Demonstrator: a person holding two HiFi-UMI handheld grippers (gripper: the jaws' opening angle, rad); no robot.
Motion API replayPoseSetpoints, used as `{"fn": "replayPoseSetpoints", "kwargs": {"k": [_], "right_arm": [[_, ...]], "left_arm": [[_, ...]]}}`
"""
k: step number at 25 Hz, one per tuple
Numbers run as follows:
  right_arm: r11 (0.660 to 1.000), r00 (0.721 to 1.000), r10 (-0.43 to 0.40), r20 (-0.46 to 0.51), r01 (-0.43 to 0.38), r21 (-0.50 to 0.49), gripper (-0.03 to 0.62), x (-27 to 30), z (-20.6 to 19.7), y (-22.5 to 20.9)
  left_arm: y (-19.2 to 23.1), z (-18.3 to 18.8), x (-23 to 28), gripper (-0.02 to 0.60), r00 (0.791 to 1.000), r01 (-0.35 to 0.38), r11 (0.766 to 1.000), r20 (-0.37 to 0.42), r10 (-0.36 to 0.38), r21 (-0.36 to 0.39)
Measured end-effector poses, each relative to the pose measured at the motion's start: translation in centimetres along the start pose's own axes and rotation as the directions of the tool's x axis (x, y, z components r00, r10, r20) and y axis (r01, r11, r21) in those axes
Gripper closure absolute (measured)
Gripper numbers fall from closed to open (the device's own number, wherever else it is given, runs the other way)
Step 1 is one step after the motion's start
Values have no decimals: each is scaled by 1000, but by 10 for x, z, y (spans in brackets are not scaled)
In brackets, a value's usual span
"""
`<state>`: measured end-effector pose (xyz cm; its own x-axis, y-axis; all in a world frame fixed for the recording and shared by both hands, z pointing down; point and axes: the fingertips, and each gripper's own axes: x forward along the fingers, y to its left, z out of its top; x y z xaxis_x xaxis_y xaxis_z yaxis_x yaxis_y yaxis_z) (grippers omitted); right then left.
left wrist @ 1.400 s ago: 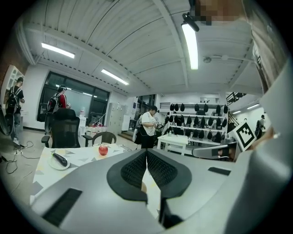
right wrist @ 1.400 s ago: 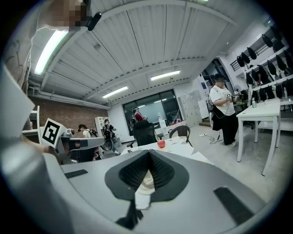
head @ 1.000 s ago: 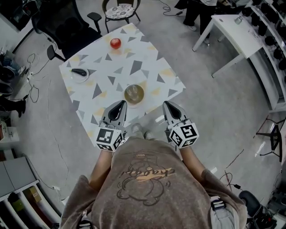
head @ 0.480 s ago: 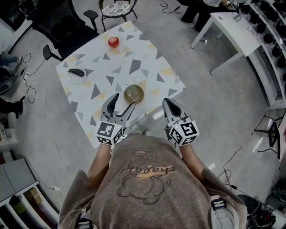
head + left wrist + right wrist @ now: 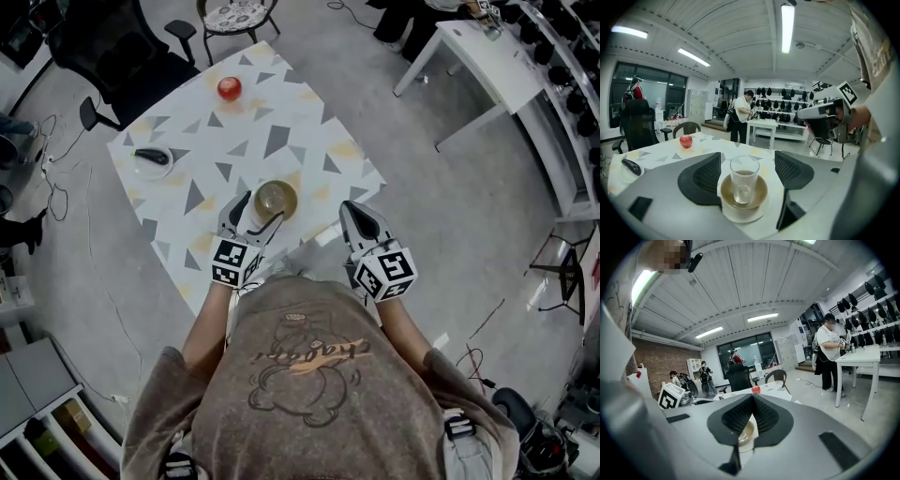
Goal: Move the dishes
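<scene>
White with grey and pale yellow triangles printed over it, the table (image 5: 281,103) takes up the middle of the head view, standing on a grey floor (image 5: 441,234). A black office chair (image 5: 122,56) stands at its far left corner, and a plain white desk (image 5: 473,52) stands well apart to the right.

At the table's near edge, the left tool (image 5: 255,212) has its jaws spread wide; they have just been opening. The dishes stand between its two dark pads, with a clear gap on each side, so nothing is gripped. The right tool (image 5: 353,214) hangs just beside the same edge, off to the right of the dishes, with its jaws pressed together and nothing between them.

The dishes are a stack near the table's front edge: a white plate (image 5: 740,216) at the bottom, a brown saucer (image 5: 761,191) on it, and a clear glass (image 5: 744,180) upright on the saucer.

Near the left edge, a small white dish (image 5: 150,165) carries a dark object that cannot be made out. A red apple (image 5: 229,88) sits towards the far corner.
</scene>
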<state>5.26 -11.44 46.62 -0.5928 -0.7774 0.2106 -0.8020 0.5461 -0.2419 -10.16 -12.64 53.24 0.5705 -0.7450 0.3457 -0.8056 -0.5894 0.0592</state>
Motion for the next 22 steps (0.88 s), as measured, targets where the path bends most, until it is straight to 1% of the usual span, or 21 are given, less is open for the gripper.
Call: {"fn": "replayPoseSetpoints", "kwargs": {"k": [3, 7, 11, 17, 22], "right_arm": [[1000, 1000, -12, 0, 12, 2, 592, 2, 2, -4], [1000, 1000, -31, -1, 31, 6, 592, 3, 3, -10], [999, 999, -47, -6, 47, 10, 592, 6, 3, -16], [998, 998, -60, -20, 60, 15, 592, 8, 1, -19], [997, 997, -70, -26, 70, 21, 592, 8, -1, -24]], "left_arm": [[6, -11, 13, 241, 1000, 4, 1000, -28, -4, -10], [6, -26, 27, 242, 997, 28, 999, -76, -26, 19], [7, -38, 39, 242, 993, 48, 998, -111, -44, 30], [9, -48, 53, 242, 988, 63, 995, -148, -51, 76], [7, -53, 59, 246, 984, 81, 993, -163, -67, 81]]}}
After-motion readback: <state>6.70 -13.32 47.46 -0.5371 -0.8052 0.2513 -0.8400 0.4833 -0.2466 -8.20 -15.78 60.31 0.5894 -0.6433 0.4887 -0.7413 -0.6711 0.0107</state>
